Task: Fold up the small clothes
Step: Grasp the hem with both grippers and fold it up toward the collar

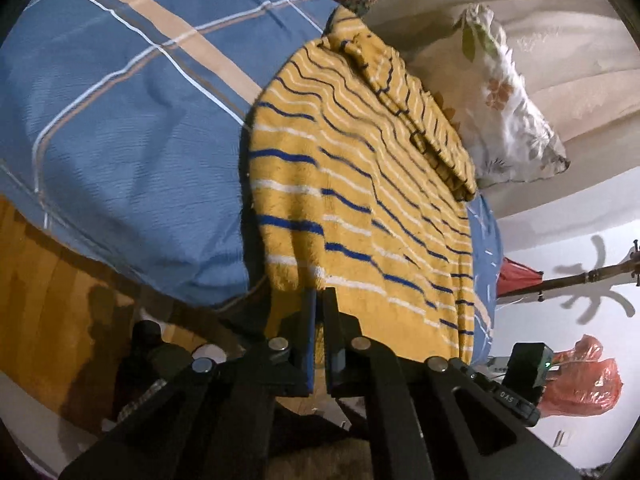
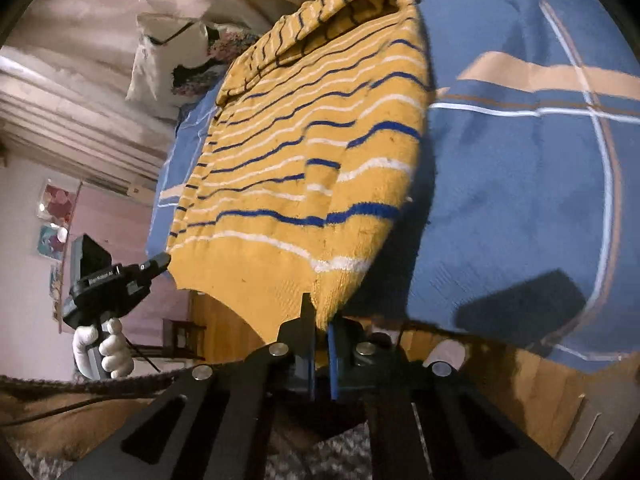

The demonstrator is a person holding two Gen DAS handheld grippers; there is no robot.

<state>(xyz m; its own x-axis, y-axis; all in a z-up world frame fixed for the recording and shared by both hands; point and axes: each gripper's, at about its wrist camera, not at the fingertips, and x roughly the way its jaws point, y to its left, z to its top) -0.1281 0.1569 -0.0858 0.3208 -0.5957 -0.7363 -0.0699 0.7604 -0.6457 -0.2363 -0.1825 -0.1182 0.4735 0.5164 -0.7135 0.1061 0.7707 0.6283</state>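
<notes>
On the blue plaid bed (image 1: 120,140), the striped sweater (image 1: 360,184) extends lengthwise toward the pillows (image 1: 512,92); left gripper (image 1: 320,300) and right gripper (image 2: 320,312) apparently clamp its hem.

I log: bed (image 1: 120,140) with blue plaid cover; floral pillow (image 1: 508,104); beige curtain (image 1: 560,40); wooden floor (image 1: 36,280); coat stand (image 1: 592,280); posters (image 2: 54,220) on pinkish wall.

We log two fisheye wrist views, each looking forward along its own black fingers from close at the hem of the yellow knitted sweater with blue and white stripes (image 1: 360,184), both sharing that garment and the blue plaid bedsheet (image 2: 520,200).
</notes>
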